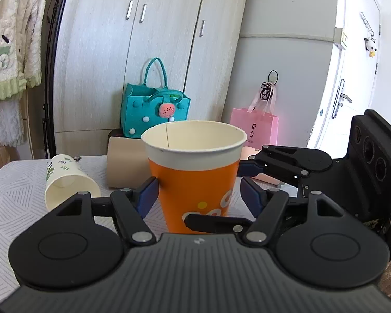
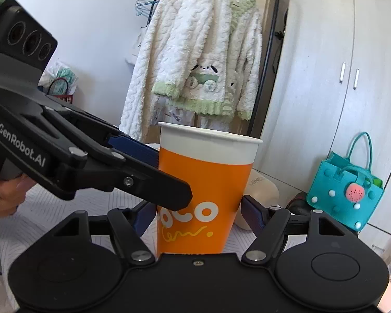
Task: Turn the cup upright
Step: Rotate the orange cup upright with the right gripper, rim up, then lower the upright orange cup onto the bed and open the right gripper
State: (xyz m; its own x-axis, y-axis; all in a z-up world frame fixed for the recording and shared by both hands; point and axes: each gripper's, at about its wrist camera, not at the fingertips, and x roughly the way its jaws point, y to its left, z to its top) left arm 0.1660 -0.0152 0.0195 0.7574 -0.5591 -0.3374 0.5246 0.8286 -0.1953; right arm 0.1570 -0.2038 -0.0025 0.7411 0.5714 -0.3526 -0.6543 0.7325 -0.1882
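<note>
Both claws spread apart around the orange paper cup [image 1: 195, 180], upright on the patterned tablecloth [image 1: 18, 198]: left gripper [image 1: 198, 195] pads flanking its sides, right gripper [image 2: 195, 214] likewise. Light and empty, so likely tipped by a grazing pad on withdrawal. Beyond, white paper cup [image 1: 70, 182] lying sideways; teal felt bag [image 1: 153, 107] farther back.

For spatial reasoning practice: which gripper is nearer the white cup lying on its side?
Left. The left gripper straddles the orange cup, with the white cup just beyond its left finger; the right gripper reaches in from the orange cup's far side.
</note>
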